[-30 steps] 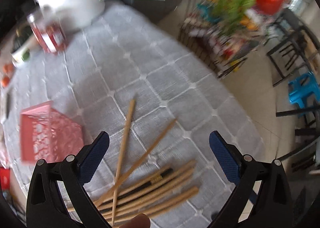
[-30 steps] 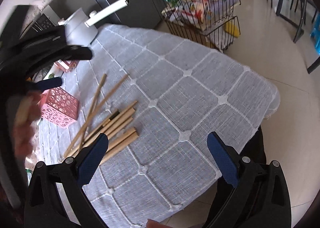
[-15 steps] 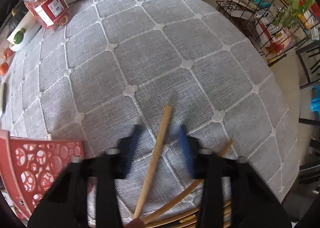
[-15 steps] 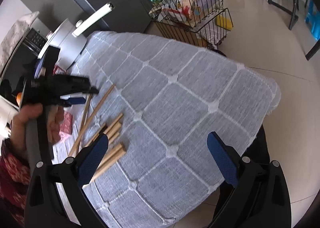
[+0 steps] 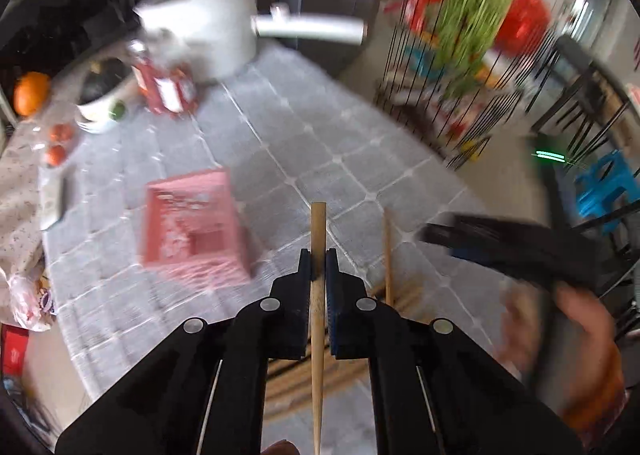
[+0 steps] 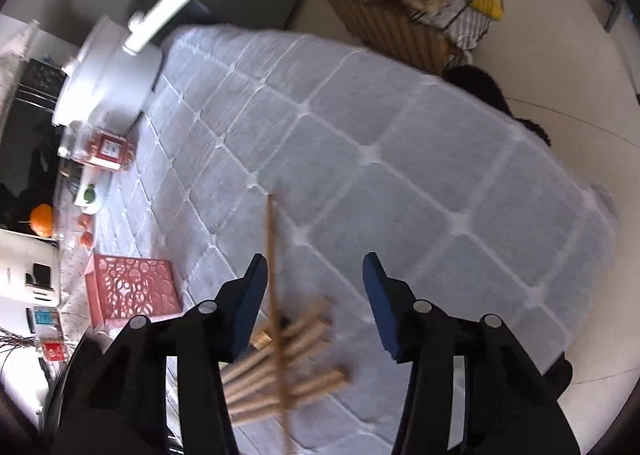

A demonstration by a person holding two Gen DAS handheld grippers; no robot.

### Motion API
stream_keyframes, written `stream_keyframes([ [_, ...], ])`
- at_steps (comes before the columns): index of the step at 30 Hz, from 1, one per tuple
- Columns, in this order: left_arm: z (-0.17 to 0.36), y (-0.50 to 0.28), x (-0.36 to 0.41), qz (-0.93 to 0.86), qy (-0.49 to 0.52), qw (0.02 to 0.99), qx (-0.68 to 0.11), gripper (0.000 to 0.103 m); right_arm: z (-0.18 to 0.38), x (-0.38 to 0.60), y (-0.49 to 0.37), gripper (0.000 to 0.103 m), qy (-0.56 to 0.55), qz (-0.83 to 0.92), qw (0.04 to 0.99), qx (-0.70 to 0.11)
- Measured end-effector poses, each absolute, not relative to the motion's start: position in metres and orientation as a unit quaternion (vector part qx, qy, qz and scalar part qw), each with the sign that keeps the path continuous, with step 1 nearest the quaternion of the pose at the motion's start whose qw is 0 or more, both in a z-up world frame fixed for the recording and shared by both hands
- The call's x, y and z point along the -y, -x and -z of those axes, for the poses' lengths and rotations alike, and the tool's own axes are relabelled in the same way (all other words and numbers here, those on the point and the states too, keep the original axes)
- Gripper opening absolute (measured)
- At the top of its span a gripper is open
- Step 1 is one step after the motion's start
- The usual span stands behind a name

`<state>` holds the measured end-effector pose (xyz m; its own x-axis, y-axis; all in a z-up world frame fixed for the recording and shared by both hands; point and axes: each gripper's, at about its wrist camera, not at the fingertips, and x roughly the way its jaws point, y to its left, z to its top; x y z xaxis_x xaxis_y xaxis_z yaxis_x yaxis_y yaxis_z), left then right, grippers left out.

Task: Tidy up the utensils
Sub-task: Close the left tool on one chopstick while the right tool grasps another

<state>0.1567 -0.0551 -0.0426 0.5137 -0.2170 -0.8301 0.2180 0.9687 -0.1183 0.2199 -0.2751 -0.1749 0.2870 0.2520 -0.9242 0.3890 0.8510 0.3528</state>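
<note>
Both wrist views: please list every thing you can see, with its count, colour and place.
chopstick: one, tan, clamped in the left gripper, above the table
pile: several tan sticks, exact count unclear, on the cloth near the front edge
thin stick: one, tan, lying across the pile, between the right jaws
basket: one, pink, on the cloth left of the pile
cloth: one, grey, quilted, covers the table
pot: one, white, far corner
jar: one, red contents, beside the pot
orange: one, far left
rack: one, black wire, on the floor behind the table
left gripper: black, shut on the chopstick
right gripper: black, jaws closing, pads not yet pressing
hand: one, blurred, holding the right gripper
</note>
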Motion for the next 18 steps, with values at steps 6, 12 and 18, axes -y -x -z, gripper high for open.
stream_keyframes([
  [6, -0.011, -0.112, 0.012, 0.139, 0.058, 0.904, -0.400, 0.006, 0.203, 0.226, -0.253, 0.036, -0.197, 0.063, 0.732, -0.649],
  [12, -0.033, -0.097, -0.023, 0.143, 0.104, 0.918, -0.355, 0.006, 0.198, 0.208, -0.247, 0.007, -0.169, 0.083, 0.754, -0.630],
  [18, -0.055, -0.082, -0.057, 0.145, 0.137, 0.925, -0.323, 0.006, 0.132, 0.227, -0.207, 0.006, -0.214, 0.055, 0.800, -0.558],
])
